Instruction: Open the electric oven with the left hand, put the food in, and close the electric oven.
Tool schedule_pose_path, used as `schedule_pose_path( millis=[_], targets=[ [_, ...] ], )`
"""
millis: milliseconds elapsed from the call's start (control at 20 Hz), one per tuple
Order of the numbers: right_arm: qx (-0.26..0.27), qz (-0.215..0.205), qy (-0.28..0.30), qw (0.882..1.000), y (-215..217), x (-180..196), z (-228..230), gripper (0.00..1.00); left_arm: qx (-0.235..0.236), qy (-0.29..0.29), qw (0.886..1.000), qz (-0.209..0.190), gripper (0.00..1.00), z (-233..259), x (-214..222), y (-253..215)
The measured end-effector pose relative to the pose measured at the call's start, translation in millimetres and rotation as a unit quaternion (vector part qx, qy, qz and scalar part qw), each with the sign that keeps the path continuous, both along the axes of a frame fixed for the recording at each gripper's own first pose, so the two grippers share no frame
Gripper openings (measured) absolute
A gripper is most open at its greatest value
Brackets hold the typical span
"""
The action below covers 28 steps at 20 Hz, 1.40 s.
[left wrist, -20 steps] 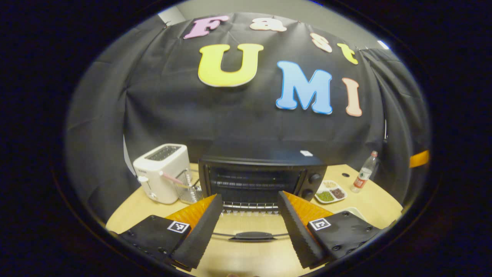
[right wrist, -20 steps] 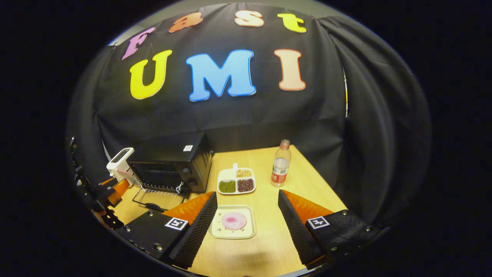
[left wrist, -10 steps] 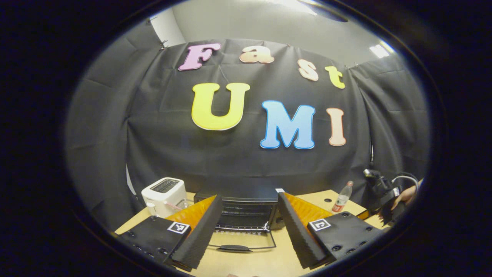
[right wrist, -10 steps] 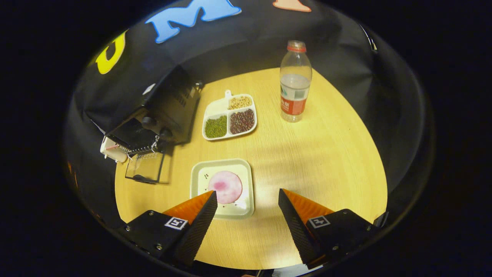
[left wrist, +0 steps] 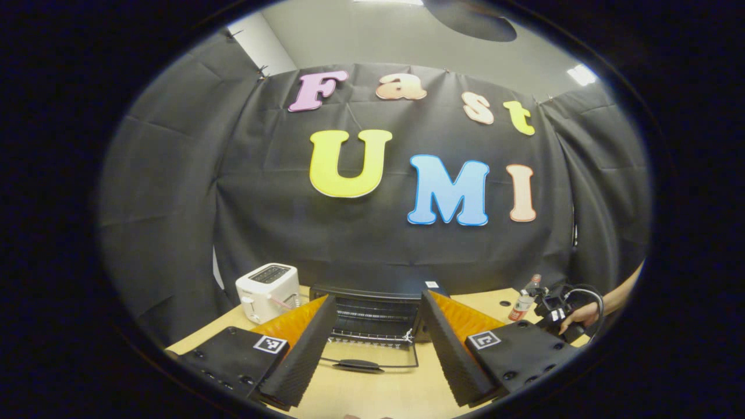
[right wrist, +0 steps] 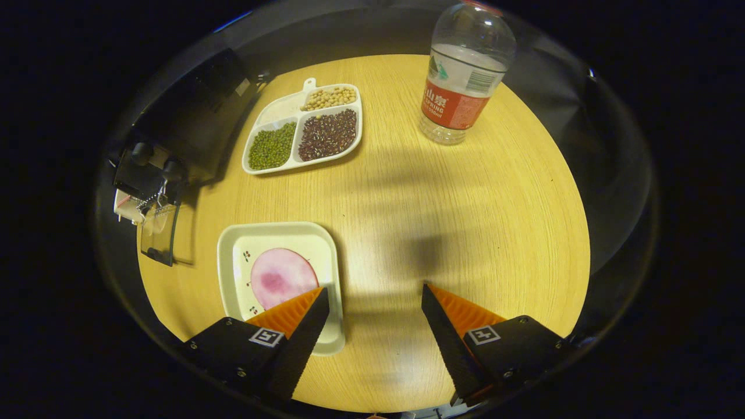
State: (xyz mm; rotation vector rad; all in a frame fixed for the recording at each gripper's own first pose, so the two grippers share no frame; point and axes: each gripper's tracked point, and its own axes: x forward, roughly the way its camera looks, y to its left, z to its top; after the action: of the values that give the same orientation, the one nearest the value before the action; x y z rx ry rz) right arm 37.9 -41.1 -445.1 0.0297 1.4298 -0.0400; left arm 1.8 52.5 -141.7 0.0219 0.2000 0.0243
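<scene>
The black electric oven [left wrist: 372, 302] stands at the back of the wooden table, its glass door [left wrist: 366, 358] folded down flat with the handle toward me. My left gripper [left wrist: 375, 349] hangs open in front of it, nothing between its fingers. In the right gripper view the oven [right wrist: 174, 134] sits at the far left, door down. A pale square plate [right wrist: 273, 238] holds a round pink slice of food [right wrist: 279, 276]. My right gripper [right wrist: 375, 326] is open above the table, its left finger over the plate's near right corner. The other gripper [left wrist: 561, 311] shows at the right, held by a hand.
A white toaster [left wrist: 266, 288] stands left of the oven. A divided tray of beans [right wrist: 302, 131] lies right of the oven. A water bottle [right wrist: 463, 75] stands at the back right. Bare wooden table [right wrist: 465, 233] spreads under the right gripper.
The left gripper has pulled back from the open oven and tilted up. The right gripper has dipped down and moved forward to the right of the plate, which has slid left in view.
</scene>
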Motion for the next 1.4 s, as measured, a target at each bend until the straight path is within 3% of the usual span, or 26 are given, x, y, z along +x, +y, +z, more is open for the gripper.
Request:
schedule_pose_path(
  millis=[50, 100, 200, 300, 450, 500, 550, 600, 650, 850, 950, 1150, 1400],
  targets=[
    [-0.009, 0.006, 0.006, 1.000, -0.5, -0.8, -4.6, 0.98, 0.000, 0.001, 1.000, 0.005, 1.00, -1.3, -2.1, 3.3],
    [-0.014, 0.013, 0.013, 1.000, -0.9, -0.9, -6.6, 0.99, -0.001, 0.002, 1.000, 0.011, 0.92, -1.8, -4.1, 6.4],
    [-0.017, 0.018, 0.010, 1.000, 4.2, 3.3, -11.1, 0.97, -0.005, 0.003, 1.000, 0.017, 1.00, -0.6, -6.7, 9.3],
    [-0.009, 0.026, 0.013, 1.000, 10.6, 2.4, -10.1, 0.90, -0.004, 0.003, 1.000, 0.015, 1.00, 1.6, -5.7, 8.4],
    [0.013, 0.044, 0.012, 0.999, 31.6, 6.2, -13.8, 0.51, 0.010, 0.001, 1.000, 0.008, 1.00, 2.3, -2.9, 5.9],
    [0.011, 0.037, 0.015, 0.999, 33.8, 6.4, -12.8, 0.20, 0.012, -0.001, 1.000, 0.008, 1.00, 5.8, -2.8, 5.3],
    [0.016, 0.043, 0.022, 0.999, 33.8, 2.5, -11.9, 0.11, 0.012, -0.002, 1.000, 0.009, 1.00, 7.4, -2.1, 5.0],
    [0.029, 0.040, 0.018, 0.999, 31.5, 8.2, -12.3, 0.11, 0.011, -0.002, 1.000, 0.011, 1.00, 8.5, -1.5, 4.2],
    [0.042, 0.037, 0.026, 0.998, 35.3, 2.3, -12.2, 0.00, 0.011, -0.002, 1.000, 0.013, 1.00, 8.5, -1.2, 3.9],
    [0.107, 0.010, 0.042, 0.993, 35.7, -1.4, -10.8, 0.02, 0.017, 0.006, 1.000, 0.015, 1.00, 8.6, 1.3, 0.9],
    [0.170, -0.021, 0.049, 0.984, 41.5, -6.4, -11.6, 0.01, 0.021, 0.009, 1.000, 0.016, 1.00, 10.0, 4.1, -1.5],
    [0.299, -0.074, 0.048, 0.950, 49.5, -19.8, -9.2, 0.01, 0.032, 0.026, 0.999, 0.020, 1.00, 6.1, 10.9, -6.9],
    [0.399, -0.142, 0.024, 0.905, 55.4, -27.2, -5.8, 0.01, 0.036, 0.033, 0.998, 0.032, 1.00, 7.7, 19.1, -8.3]
  ],
)
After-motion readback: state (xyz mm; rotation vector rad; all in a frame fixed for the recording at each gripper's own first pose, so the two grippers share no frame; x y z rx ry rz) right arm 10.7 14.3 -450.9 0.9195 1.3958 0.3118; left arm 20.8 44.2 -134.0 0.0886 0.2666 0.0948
